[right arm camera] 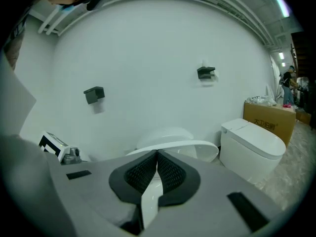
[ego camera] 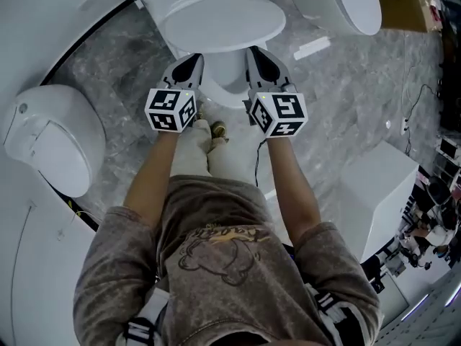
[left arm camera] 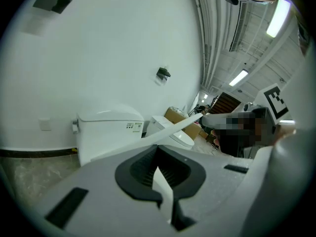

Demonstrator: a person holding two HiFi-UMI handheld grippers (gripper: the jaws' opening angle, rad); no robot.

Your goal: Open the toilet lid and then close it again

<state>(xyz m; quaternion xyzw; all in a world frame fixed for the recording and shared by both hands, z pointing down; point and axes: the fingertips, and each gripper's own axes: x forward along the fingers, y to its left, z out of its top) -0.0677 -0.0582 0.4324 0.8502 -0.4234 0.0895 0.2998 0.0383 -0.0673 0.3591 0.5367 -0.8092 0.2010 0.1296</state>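
White toilets (ego camera: 50,146) flank toilet lid (ego camera: 223,20); cardboard box (ego camera: 400,2) beyond.

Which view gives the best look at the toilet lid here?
The head view: nearly the whole toilet lid shows from above, with the left claw and right claw on its front rim. The left gripper view shows it edge-on, a thin white strip. The right gripper view shows it foreshortened, a flat oval.

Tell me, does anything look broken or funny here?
Nothing looks broken or spilled. The toilet lid sits partly raised only because the left gripper and right gripper pinch its front edge.
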